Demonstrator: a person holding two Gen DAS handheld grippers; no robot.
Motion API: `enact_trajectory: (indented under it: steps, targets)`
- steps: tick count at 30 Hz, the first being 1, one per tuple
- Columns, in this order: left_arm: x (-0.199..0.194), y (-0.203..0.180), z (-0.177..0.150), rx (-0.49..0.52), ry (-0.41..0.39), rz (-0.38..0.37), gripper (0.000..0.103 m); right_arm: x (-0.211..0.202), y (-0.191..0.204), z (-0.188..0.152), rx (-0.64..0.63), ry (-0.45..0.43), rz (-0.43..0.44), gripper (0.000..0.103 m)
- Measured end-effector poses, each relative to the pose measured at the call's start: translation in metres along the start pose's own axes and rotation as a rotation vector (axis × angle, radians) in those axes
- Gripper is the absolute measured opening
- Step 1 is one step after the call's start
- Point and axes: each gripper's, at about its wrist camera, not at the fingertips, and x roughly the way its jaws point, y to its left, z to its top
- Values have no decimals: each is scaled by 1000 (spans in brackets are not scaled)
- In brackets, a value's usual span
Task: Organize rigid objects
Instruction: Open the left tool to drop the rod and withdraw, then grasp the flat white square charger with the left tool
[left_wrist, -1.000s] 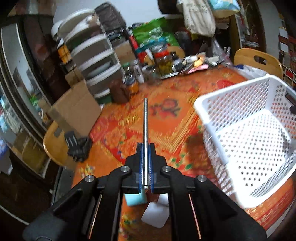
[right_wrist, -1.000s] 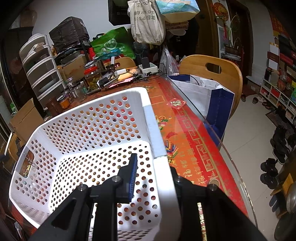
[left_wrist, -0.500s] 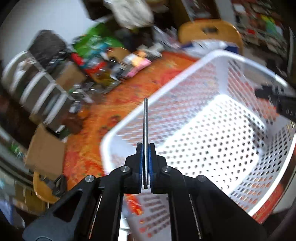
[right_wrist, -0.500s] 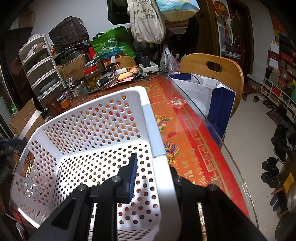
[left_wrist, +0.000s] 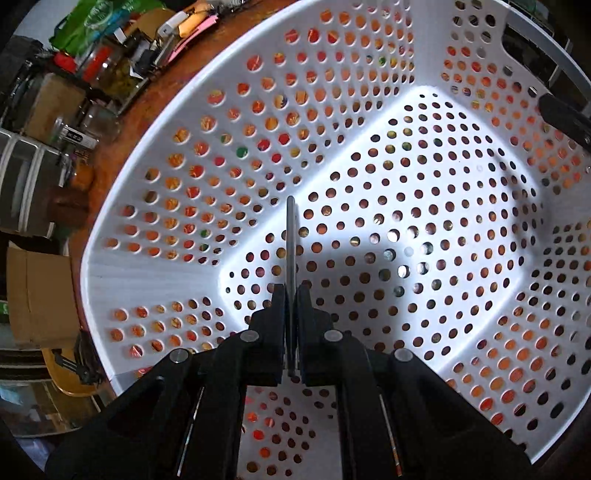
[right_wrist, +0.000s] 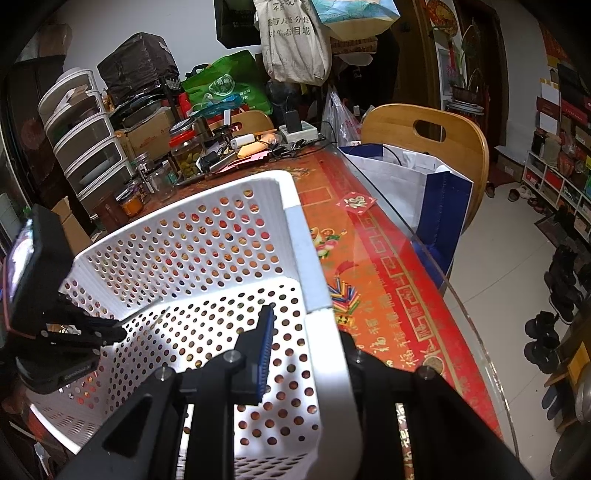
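The left gripper (left_wrist: 291, 295) pinched a thin metal rod (left_wrist: 290, 236) (pointing downward) over the white basket (left_wrist: 155, 266) floor; the right gripper (right_wrist: 306, 332) clamped the basket's rim.

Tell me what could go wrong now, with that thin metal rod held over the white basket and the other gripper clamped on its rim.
1. The metal rod is thin, and the basket floor is full of holes; released point-down from the left gripper, its tip could poke into a hole or jam.
2. The right gripper is shut on the basket's wall; if that grip slips, the basket could shift towards the table edge.
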Motion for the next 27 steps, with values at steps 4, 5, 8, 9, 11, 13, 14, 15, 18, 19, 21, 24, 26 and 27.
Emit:
enact_trajectory:
  steps: [4, 5, 8, 9, 11, 13, 14, 15, 18, 19, 21, 24, 26, 27]
  targets:
    - [-2, 9, 0, -16, -31, -3, 62, 1, 0, 1, -1, 3, -1, 22]
    - [-11, 12, -2, -23, -73, 13, 79, 1, 0, 1, -2, 6, -1, 22]
    - [-44, 23, -19, -70, -183, 44, 80, 1, 0, 2, -3, 10, -4, 22]
    - [-61, 28, -31, -88, -231, 28, 80, 2, 0, 2, -4, 11, -5, 22]
    - [-95, 41, -62, -129, -329, 30, 80, 2, 0, 3, -3, 12, -5, 22]
    - [-123, 59, -99, -188, -421, 44, 87, 2, 0, 3, -4, 13, -3, 22]
    - [-131, 67, -116, -223, -451, 55, 96, 2, 0, 2, -4, 13, -2, 22]
    - [-136, 80, -141, -279, -485, 74, 103, 2, -1, 2, -4, 14, -2, 22]
    - [-121, 113, -202, -421, -496, 125, 103, 2, 0, 1, -10, 13, -3, 22]
    - [-112, 120, -219, -446, -488, 142, 103, 1, 0, 1, -14, 10, -2, 22]
    - [-77, 124, -249, -500, -448, 192, 103, 0, -1, 0, -17, 5, 4, 22]
    - [-37, 121, -281, -565, -417, 160, 103, 1, -3, 0, -14, 4, 2, 22]
    - [-20, 111, -293, -580, -433, 102, 103, 2, -4, 1, -9, 2, 0, 22]
    - [-14, 106, -298, -584, -442, 79, 103, 3, -4, 2, -7, 4, -3, 22]
